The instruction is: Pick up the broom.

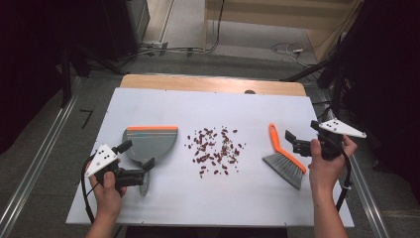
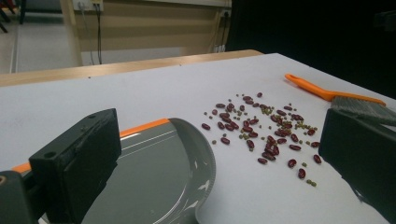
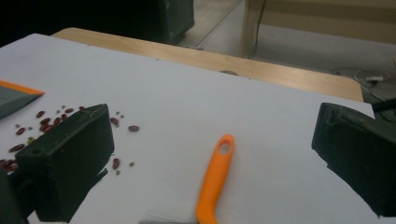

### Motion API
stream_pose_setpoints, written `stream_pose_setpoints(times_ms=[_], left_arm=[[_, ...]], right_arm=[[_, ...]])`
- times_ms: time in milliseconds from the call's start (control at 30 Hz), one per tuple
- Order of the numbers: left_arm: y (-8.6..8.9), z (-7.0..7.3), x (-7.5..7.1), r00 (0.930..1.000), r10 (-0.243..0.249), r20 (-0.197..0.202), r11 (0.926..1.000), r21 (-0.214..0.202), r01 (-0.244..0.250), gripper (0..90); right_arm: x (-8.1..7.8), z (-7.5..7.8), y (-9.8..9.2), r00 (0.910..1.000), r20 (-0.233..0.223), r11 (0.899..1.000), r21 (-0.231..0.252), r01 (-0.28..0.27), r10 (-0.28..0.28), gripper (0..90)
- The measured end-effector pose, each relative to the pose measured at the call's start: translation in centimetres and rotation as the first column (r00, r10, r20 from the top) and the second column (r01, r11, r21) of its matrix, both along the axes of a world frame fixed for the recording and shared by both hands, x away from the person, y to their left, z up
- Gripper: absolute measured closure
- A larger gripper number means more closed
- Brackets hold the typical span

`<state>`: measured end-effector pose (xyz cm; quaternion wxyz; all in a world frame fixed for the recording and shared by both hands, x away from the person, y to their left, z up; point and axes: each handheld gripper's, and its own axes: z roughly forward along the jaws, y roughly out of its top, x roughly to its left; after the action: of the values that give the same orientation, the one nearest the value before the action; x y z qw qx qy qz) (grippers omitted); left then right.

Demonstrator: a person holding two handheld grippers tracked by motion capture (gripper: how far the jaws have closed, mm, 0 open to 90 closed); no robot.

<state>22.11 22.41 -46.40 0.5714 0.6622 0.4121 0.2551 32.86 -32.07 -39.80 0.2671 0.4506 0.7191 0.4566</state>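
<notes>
I see grey plastic dustpan (image 1: 148, 144), orange lip, under my left gripper (image 1: 136, 157), jaws wide, empty. Glossy red beans (image 1: 215, 149) scattered mid-table. Right gripper (image 1: 303, 135) gaping, empty, over orange-handled grey-bristled brush (image 1: 284, 157).

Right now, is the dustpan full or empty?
Empty. The grey dustpan has nothing inside; the beans lie scattered on the table beside it.

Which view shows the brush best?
The high view: the whole brush lies on the table, orange handle and grey bristles together. The right gripper view shows mostly its handle between open jaws; the left gripper view shows the handle and some bristles, partly behind a jaw.
</notes>
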Motion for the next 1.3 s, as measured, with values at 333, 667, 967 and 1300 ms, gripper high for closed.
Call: stream_pose_setpoints(times_ms=[333,667,967,1300], left_arm=[[-0.1,-0.2,0.0,0.9998,-0.010,-0.014,0.9999,0.000,0.010,0.0],[-0.3,-0.4,0.2,0.9995,-0.015,-0.028,0.9999,0.008,0.015,0.0],[-0.4,-0.5,0.3,0.9993,-0.017,-0.034,0.9998,0.009,0.017,0.0],[-0.3,-0.5,0.3,0.9992,-0.016,-0.037,0.9998,0.011,0.016,0.0]], right_arm=[[3.7,-1.4,1.2,0.9741,-0.204,0.993,-0.088,0.080,-0.097,27.2],[4.7,-3.7,1.8,0.9352,-0.344,0.987,-0.160,0.029,-0.084,47.0],[5.1,-5.2,2.4,0.8907,-0.450,0.985,-0.170,-0.012,-0.067,55.8],[5.5,-7.0,3.0,0.8467,-0.521,0.975,-0.223,-0.012,-0.108,63.3]])
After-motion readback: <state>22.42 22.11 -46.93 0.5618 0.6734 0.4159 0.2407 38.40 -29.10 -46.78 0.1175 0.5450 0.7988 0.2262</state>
